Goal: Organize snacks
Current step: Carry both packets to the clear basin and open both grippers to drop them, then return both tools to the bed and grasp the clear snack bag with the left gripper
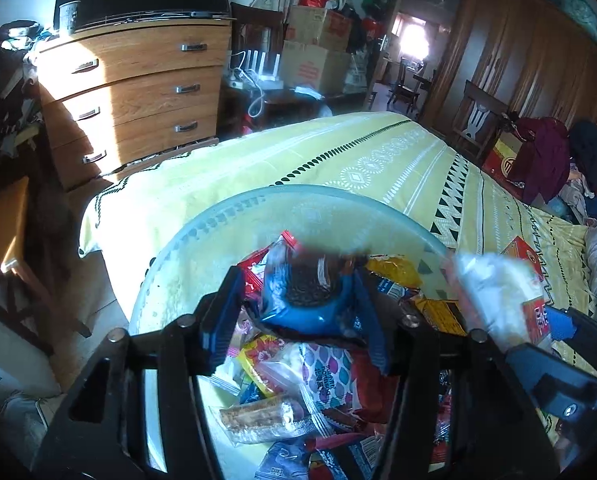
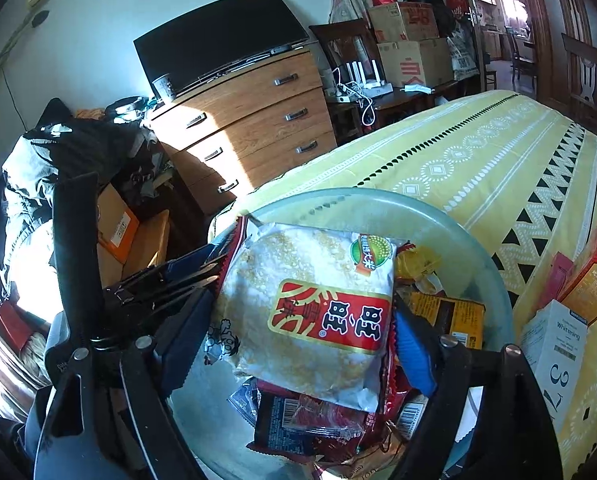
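Left wrist view: the left gripper (image 1: 298,312) straddles a blue cookie pack (image 1: 306,300) above the clear bowl (image 1: 226,216); the right gripper (image 2: 298,340) brackets a rice cracker bag (image 2: 310,312) there. Both drops seem underway with jaws slackened; next, lift clear of the bowl.

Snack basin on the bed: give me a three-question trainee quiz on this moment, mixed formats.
1. True or false: the rice cracker pack sits between the right tongs.
2. The blue cookie packet lies between which tongs: A left, B right?
3. Fill in: the translucent basin rests on a ____ patterned bedsheet.

Key: 1 true; 2 A; 3 yellow.
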Motion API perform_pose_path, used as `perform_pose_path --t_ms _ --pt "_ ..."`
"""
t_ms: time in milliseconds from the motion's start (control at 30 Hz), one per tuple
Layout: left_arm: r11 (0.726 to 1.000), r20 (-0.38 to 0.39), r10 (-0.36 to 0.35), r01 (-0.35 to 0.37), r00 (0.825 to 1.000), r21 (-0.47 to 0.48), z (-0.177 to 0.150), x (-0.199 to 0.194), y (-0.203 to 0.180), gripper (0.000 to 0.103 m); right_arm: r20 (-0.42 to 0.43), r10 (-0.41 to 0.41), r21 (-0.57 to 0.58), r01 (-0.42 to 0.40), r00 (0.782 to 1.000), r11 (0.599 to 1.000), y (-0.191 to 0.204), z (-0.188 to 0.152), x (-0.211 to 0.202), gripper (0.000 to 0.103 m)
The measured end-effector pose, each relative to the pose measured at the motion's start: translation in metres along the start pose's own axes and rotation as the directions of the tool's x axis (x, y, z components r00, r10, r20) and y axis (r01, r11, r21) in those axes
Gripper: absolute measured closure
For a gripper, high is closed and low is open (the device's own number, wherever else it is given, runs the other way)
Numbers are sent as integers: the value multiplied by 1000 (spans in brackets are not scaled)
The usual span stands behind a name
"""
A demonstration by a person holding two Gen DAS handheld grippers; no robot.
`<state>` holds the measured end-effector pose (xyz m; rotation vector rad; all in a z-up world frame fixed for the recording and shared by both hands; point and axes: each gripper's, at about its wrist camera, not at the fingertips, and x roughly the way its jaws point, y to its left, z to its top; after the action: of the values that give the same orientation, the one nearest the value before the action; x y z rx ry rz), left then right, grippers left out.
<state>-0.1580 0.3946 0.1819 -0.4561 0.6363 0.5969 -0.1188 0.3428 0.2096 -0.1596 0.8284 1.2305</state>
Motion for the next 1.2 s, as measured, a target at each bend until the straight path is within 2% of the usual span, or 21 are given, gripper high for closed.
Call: perform_pose_path --t_ms 100,300,367,467,533,633,700,767,800,900,933,1033,1067,1133,1200 --pt "1000 7 8 -8 1000 -2 0 0 1 37 -4 -10 17 10 1000 1000 -2 -1 3 11" --pt "999 4 22 -22 1000 -28 1 0 7 14 17 -28 22 28 999 999 -3 1 -2 10" --pt "999 8 22 -21 1000 -39 2 -2 8 9 42 -37 21 36 998 999 -2 2 -11 10" --pt "999 21 20 -19 1000 -47 4 -8 6 3 132 -68 -22 72 989 997 6 -1 -42 10" --pt "999 45 9 -7 999 -45 6 -18 -1 2 208 -99 -50 112 973 992 9 -6 -71 10" --pt "999 97 -31 32 995 -11 8 -38 -22 0 352 -176 -71 214 919 974 7 -32 -129 4" --pt "997 123 -66 61 990 41 7 -52 -45 0 418 -219 -52 264 882 963 -3 -58 -164 0" --pt "988 142 -123 108 982 106 2 -67 -75 0 423 -294 -3 326 857 945 -24 -92 -191 0" --pt "981 144 -160 141 977 132 -1 -74 -89 0 401 -327 18 349 856 937 -36 -107 -199 0" --pt "936 115 -290 257 950 240 -18 -93 -140 0 260 -436 142 413 862 900 -90 -170 -218 0" --pt "911 100 -331 290 938 293 -28 -100 -161 0 194 -474 207 436 859 876 -112 -195 -225 0" --pt "814 21 -431 379 902 439 -61 -116 -218 0 56 -549 379 490 834 785 -163 -264 -253 0" --pt "781 -17 -456 409 890 473 -73 -116 -237 0 6 -566 448 504 824 739 -180 -290 -266 0" --pt "722 -99 -484 460 869 517 -96 -111 -272 0 -44 -579 536 508 814 674 -202 -327 -285 0" --pt "668 -174 -501 507 848 545 -113 -101 -297 0 -65 -581 587 502 811 635 -215 -350 -300 0"
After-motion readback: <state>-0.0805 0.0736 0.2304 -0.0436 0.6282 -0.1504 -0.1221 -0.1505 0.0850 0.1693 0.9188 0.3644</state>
